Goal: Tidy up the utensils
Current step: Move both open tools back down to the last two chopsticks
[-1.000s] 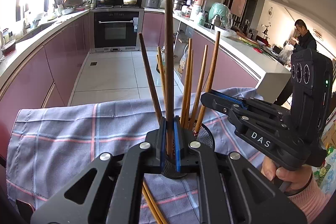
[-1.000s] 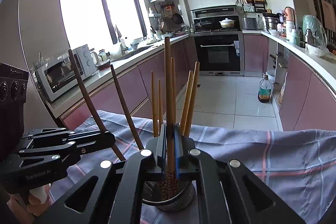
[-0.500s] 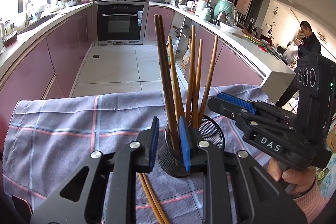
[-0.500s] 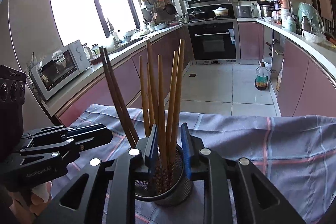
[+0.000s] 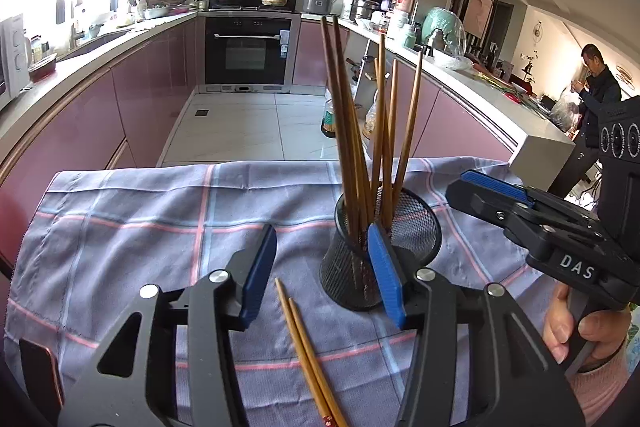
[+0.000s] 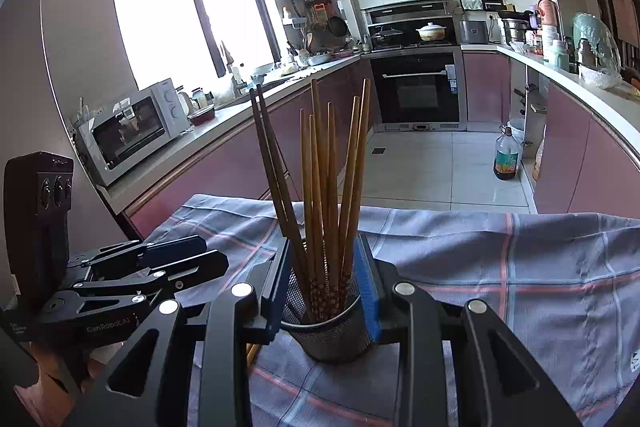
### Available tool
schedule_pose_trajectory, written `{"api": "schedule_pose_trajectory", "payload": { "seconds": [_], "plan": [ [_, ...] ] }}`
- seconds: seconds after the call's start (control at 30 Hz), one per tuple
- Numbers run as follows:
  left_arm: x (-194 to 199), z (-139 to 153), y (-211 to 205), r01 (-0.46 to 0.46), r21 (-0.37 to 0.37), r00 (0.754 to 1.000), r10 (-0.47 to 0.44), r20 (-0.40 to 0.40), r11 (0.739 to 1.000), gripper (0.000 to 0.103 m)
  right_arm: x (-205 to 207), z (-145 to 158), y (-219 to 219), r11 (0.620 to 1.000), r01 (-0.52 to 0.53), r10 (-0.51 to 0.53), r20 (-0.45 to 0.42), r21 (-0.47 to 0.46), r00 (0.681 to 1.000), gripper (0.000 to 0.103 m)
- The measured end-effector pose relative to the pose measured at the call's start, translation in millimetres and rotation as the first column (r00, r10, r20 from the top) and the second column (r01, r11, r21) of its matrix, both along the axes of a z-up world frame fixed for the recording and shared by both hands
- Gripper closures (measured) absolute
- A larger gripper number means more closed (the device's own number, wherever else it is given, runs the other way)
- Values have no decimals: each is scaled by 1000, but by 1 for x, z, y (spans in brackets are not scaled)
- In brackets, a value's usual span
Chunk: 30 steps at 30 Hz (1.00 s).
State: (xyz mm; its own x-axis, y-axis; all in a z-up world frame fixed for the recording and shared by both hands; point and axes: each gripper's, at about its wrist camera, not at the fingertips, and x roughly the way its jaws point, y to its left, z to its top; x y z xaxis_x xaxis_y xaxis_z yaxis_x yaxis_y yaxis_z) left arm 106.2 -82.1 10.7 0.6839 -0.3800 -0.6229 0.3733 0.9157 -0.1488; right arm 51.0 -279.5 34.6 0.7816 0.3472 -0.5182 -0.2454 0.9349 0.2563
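A black mesh cup (image 5: 416, 227) stands on the checked cloth (image 5: 120, 247) with several wooden chopsticks (image 5: 384, 131) upright in it. Two more chopsticks (image 5: 308, 359) lie flat on the cloth, just below my left gripper (image 5: 322, 273). Its jaws are opening with nothing between the blue pads, and the cup is just beyond the right pad. In the right wrist view the cup (image 6: 332, 331) and its chopsticks (image 6: 320, 187) show between the pads of my right gripper (image 6: 322, 287). Those jaws are opening too and press on nothing. Each gripper shows in the other's view: right gripper (image 5: 472, 189), left gripper (image 6: 208, 253).
The cloth (image 6: 520, 267) ends at the table's far edge, with kitchen floor beyond. Counters run down both sides to an oven (image 5: 248, 55). A person (image 5: 596, 95) stands far right. A dark flat object (image 5: 40, 379) lies at the cloth's near left corner.
Each gripper was shut on an upright chopstick over the cup. Both have opened, and those chopsticks now stand loose in the cup. The left gripper has sunk and shifted left of the cup.
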Motion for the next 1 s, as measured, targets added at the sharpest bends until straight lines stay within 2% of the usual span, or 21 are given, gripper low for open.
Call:
{"api": "schedule_pose_trajectory", "payload": {
  "seconds": [0.13,0.37,0.5,0.77,1.0],
  "plan": [
    [-12,-4,4,-14,25,1000,13,14,1000,51,-13,1,7,1000,-22,22,8,-16,1000,72],
    [-27,-11,17,-44,30,999,44,6,999,49,-33,-4,25,994,-103,103,0,-20,995,64],
    [-36,-23,28,-65,50,998,66,-15,997,48,-37,-22,45,985,-173,171,-65,-22,983,63],
    [-42,-63,57,-89,43,987,94,-128,995,50,-32,-69,80,966,-257,246,-223,-24,943,63],
    [-49,-86,60,-82,59,982,90,-164,995,51,-30,-88,88,967,-253,236,-283,-23,929,63]
  ]
}}
